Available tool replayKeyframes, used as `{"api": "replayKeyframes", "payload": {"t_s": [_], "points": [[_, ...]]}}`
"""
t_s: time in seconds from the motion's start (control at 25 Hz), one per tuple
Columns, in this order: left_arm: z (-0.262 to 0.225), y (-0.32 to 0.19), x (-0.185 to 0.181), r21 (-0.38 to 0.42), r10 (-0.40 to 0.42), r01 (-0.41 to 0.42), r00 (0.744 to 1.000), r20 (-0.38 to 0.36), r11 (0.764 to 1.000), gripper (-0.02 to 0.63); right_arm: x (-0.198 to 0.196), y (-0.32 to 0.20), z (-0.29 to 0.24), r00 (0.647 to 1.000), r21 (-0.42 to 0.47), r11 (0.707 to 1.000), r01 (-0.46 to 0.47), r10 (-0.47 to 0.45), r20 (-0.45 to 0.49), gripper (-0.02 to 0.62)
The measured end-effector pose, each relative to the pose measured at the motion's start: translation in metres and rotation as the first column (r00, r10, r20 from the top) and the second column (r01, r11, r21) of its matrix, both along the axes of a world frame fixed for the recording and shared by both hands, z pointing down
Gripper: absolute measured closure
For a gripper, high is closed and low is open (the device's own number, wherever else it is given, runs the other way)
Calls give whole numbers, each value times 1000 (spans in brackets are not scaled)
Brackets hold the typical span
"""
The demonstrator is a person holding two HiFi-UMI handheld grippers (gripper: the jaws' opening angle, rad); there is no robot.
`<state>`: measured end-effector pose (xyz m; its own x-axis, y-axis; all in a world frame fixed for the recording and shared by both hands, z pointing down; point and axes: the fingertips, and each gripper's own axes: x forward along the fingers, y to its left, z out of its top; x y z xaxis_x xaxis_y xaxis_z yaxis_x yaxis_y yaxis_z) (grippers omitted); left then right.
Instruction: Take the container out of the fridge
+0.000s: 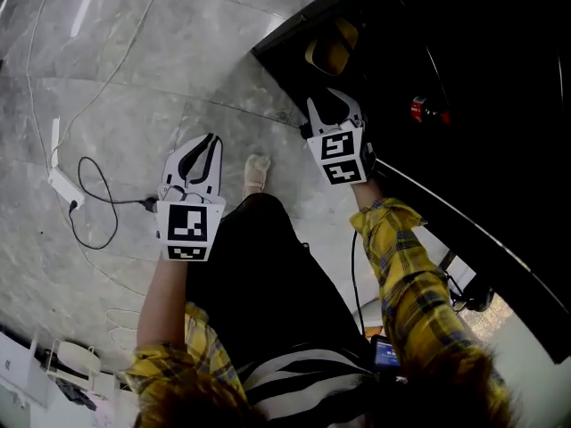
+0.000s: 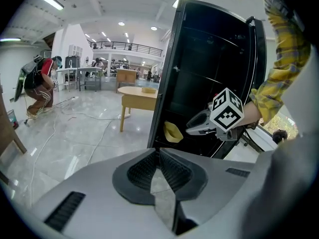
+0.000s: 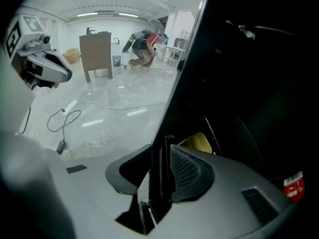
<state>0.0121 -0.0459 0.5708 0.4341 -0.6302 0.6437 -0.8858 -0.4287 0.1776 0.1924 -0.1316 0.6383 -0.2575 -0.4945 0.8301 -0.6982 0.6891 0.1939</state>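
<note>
The black fridge (image 1: 464, 78) stands at the right, and its dark inside shows. A yellow container (image 1: 335, 50) sits low inside it, and the left gripper view also shows the container (image 2: 173, 132), as does the right gripper view (image 3: 197, 142). My right gripper (image 1: 335, 105) is at the fridge's front edge, just short of the container. A thin black door edge (image 3: 160, 168) stands between its jaws, close to the right pad, and the pads do not seem to clamp it. My left gripper (image 1: 210, 141) hangs over the floor to the left, its tips together with nothing between them.
A red can (image 1: 426, 111) stands deeper in the fridge. A white power strip (image 1: 64, 185) and a looped black cable (image 1: 98, 203) lie on the marble floor at left. My shoe (image 1: 256, 172) is between the grippers. A wooden table (image 2: 139, 91) and a crouching person (image 2: 40, 86) are farther off.
</note>
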Motion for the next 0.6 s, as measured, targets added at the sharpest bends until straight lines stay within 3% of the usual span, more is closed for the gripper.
{"api": "replayKeyframes", "payload": {"t_s": [0.28,0.6], "points": [[55,-21,11,-6,26,-26,999,44,1000,574,20,-27,62,998,-27,1000,-4,2,-60,479],[94,-40,17,-29,0,1,999,32,1000,574,28,-47,115,991,-36,999,3,-8,-137,468]]}}
